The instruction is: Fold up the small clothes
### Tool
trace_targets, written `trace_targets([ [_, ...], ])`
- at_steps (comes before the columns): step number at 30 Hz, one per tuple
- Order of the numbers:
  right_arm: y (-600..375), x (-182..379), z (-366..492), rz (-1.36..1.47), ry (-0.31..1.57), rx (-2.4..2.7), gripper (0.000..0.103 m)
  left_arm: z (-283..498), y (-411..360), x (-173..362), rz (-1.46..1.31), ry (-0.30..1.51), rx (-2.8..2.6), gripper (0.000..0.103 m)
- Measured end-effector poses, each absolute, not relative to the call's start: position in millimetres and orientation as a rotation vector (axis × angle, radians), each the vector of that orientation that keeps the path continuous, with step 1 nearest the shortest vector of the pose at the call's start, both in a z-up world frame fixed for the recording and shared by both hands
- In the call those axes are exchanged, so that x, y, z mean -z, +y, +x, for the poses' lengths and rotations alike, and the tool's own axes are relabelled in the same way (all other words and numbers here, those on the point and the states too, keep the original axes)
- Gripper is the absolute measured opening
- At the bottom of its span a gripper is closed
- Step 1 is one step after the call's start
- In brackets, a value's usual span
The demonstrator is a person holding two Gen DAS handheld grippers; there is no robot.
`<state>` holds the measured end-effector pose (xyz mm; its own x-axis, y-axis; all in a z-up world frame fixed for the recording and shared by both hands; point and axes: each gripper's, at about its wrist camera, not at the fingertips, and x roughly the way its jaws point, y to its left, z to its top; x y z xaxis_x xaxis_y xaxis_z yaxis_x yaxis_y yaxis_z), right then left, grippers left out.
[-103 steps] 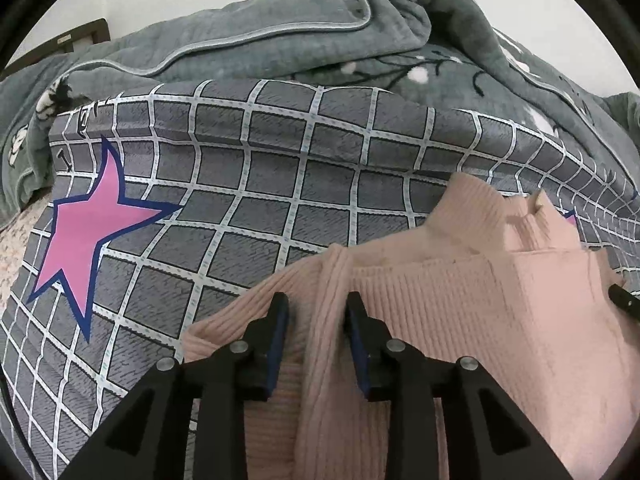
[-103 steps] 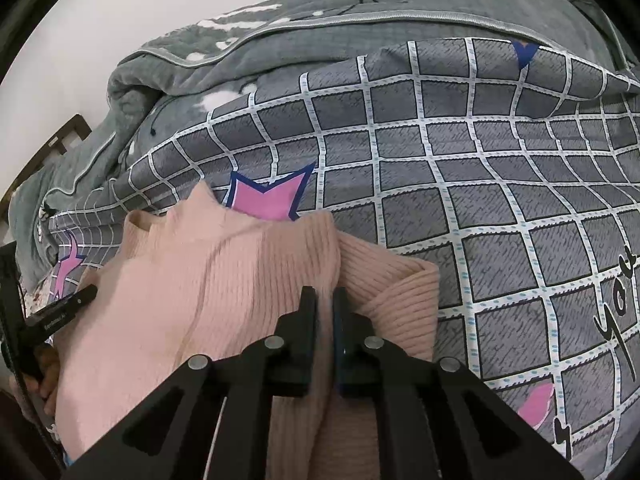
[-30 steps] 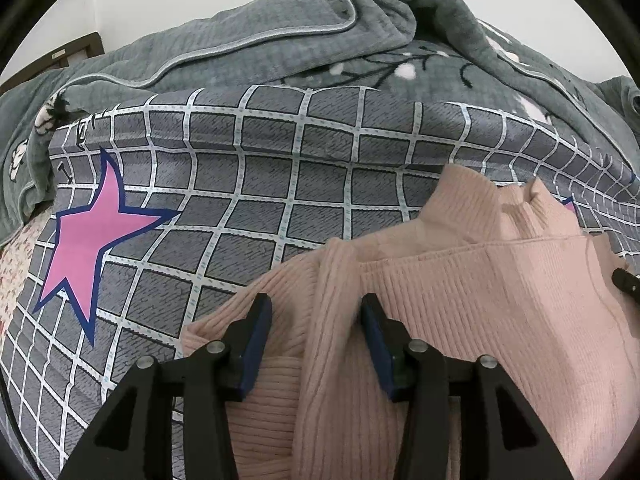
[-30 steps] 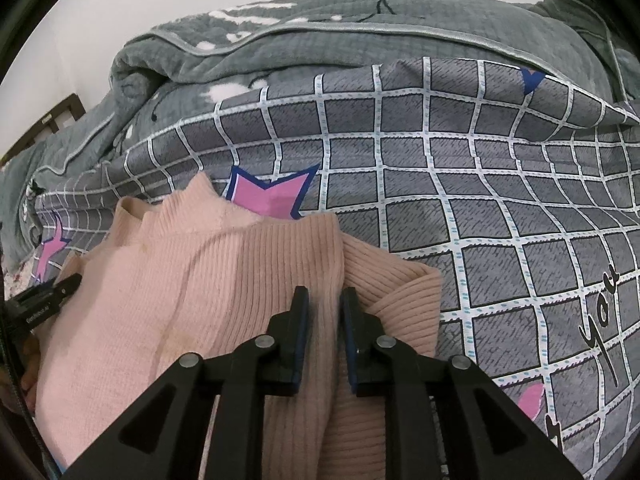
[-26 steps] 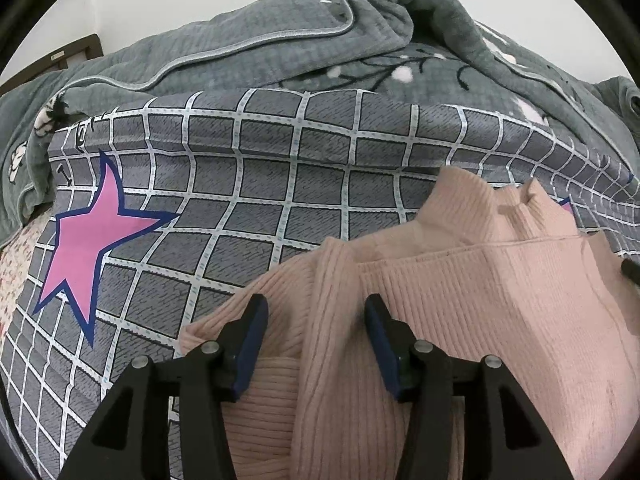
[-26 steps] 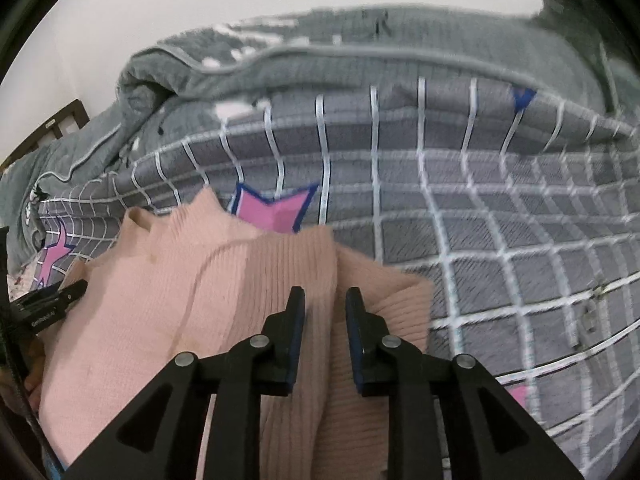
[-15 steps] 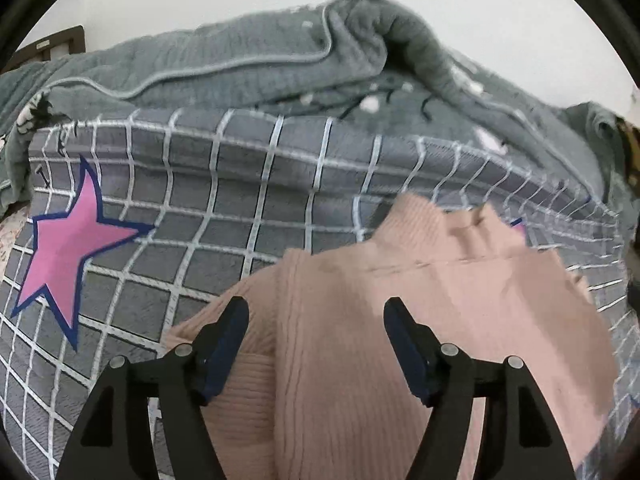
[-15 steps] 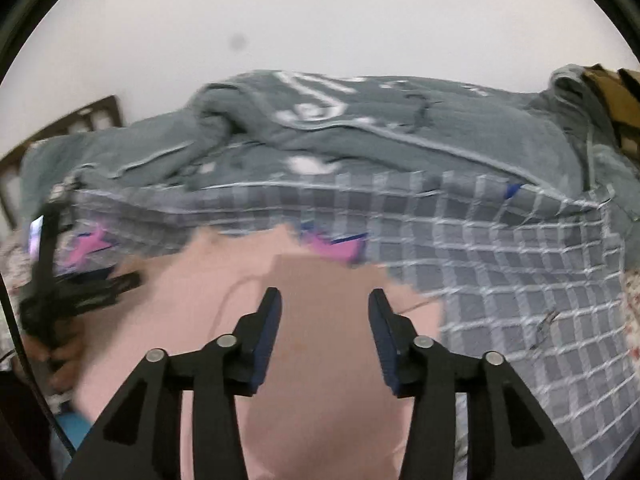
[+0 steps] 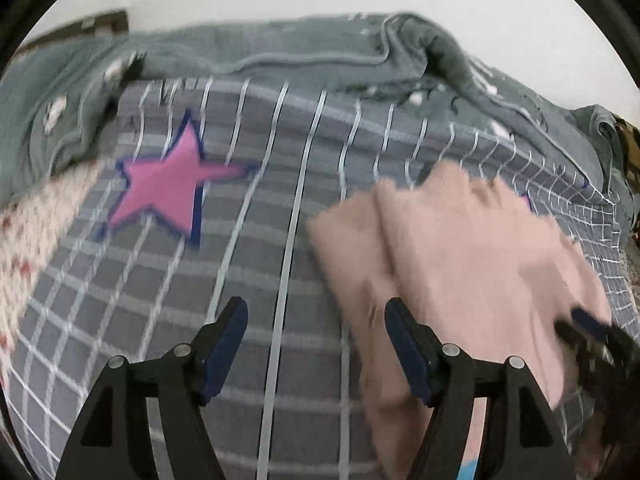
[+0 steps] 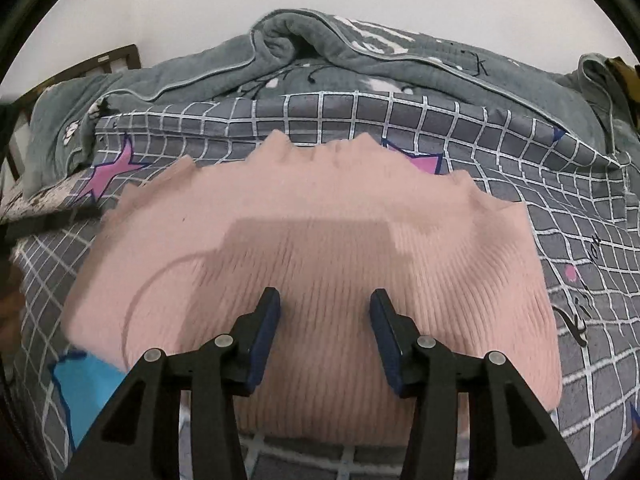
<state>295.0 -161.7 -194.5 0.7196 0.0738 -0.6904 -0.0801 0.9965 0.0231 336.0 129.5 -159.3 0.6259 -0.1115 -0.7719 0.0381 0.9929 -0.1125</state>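
Since a second ago both grippers have let go of the pink sweater's side folds and drawn back. The left gripper (image 9: 314,322) has swung off the garment to its left, and the right gripper (image 10: 324,312) now sits over the sweater's middle.

Left wrist view, left to right: a pale flowered sheet (image 9: 28,236) shows at the left edge. Next comes the grey checked cover (image 9: 256,264) with its pink star (image 9: 164,194). This stretch is bare and flat, giving open room to the left of the garment. The left gripper is released, its jaws apart with only checked cover between them. Its right finger (image 9: 404,344) lies just at the left border of the pink sweater (image 9: 472,256). The right gripper shows as a dark blur at the sweater's right side. This frame is motion-smeared, so fine edges are unreadable.

Right wrist view, left to right: the left gripper's finger is a dark blurred bar at the left edge. A blue patch (image 10: 90,378) peeks out beside the sweater's lower left corner; I cannot tell what it is. The pink sweater (image 10: 320,248) lies flat on the cover, collar pointing away toward the rumpled grey blanket (image 10: 360,64), and checked cover shows on both sides. The right gripper is released and empty, its pads apart above the ribbed knit. Its cast shadow falls on the fabric ahead.

Only this view shows the full outline of the sweater. Only the left view shows the whole free area around the star.
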Motion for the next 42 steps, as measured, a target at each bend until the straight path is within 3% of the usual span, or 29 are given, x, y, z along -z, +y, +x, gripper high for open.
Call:
trace_targets([
  [11,-154.0,198.1,282.1,-0.068,0.801,-0.034,0.046,328.5,108.1,177.7,-0.18,0.937,0.216,0.069],
  [27,-166.9,201.4,251.4,-0.057,0.811,-0.084,0.046,318.4,118.6,152.8,-0.36,0.858,0.278,0.069],
  [42,-193.8,181.3,218.4,-0.016,0.751,-0.089,0.046,342.7,94.6,186.5,-0.226,0.946,0.199,0.069],
])
